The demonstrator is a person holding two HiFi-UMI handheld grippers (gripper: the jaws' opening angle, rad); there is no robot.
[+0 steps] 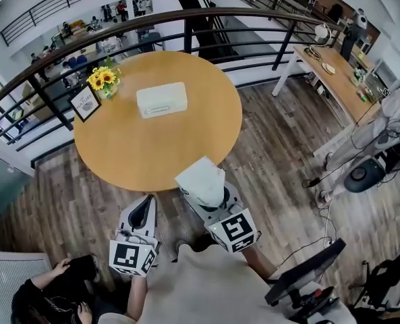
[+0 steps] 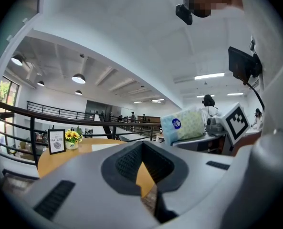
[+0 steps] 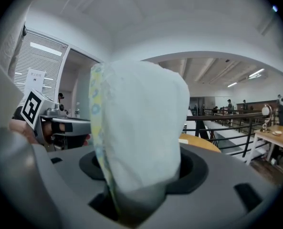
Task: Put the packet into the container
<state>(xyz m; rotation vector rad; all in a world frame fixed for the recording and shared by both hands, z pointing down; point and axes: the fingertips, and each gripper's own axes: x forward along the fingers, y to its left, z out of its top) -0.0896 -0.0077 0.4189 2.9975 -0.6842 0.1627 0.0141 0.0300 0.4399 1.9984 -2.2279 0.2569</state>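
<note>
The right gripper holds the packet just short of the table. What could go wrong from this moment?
1. The right gripper pinches only one end of the soft packet, so it may sag or slip.
2. The container looks closed on top; the packet may not go in until it is opened.
3. The sunflowers stand near the container and could be knocked.

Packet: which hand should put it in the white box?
Right. The right tool grips the soft pale tissue packet; the left tool is shut, empty. The white rectangular box lies ahead.
</note>
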